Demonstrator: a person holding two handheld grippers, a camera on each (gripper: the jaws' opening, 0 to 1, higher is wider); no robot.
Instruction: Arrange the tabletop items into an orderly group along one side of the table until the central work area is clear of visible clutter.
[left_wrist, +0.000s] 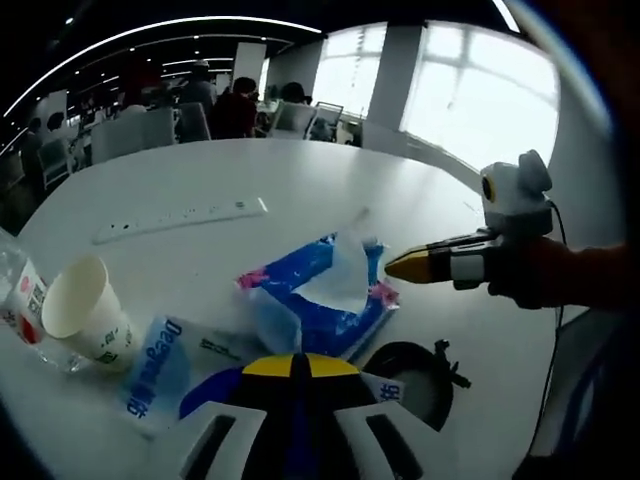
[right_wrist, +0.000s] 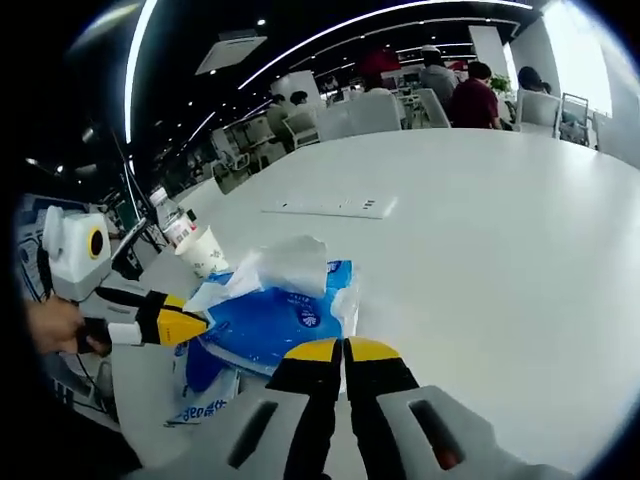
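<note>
White round table (left_wrist: 300, 180) takes most of both views, bare across the middle and far side; in the right gripper view it (right_wrist: 480, 230) runs from centre to the right edge. Chairs and seated people (left_wrist: 235, 105) along the top of the left gripper view, windows upper right.

Blue tissue pack (left_wrist: 320, 300) sits centre-low in the left gripper view, white tissue sticking up from it; in the right gripper view it (right_wrist: 275, 315) lies left of centre, just above my jaws. Second blue-and-white packet (left_wrist: 160, 365) lower left, touching the tissue pack's near side. White power strip (left_wrist: 180, 218) flat on the table, upper left of centre, well apart from the packs. Paper cup (left_wrist: 85, 310) tipped on its side at left edge, beside a plastic bottle (left_wrist: 20, 295). Black round object (left_wrist: 415, 375) lower right of the tissue pack.

My left gripper (left_wrist: 290, 365), yellow tips pressed together at bottom centre, nothing between them, just over the pack's near edge. My right gripper (right_wrist: 345, 350), tips also together, empty, right beside the pack. In the left gripper view the right one (left_wrist: 405, 268) comes in from the right, closed tip near the tissue.
</note>
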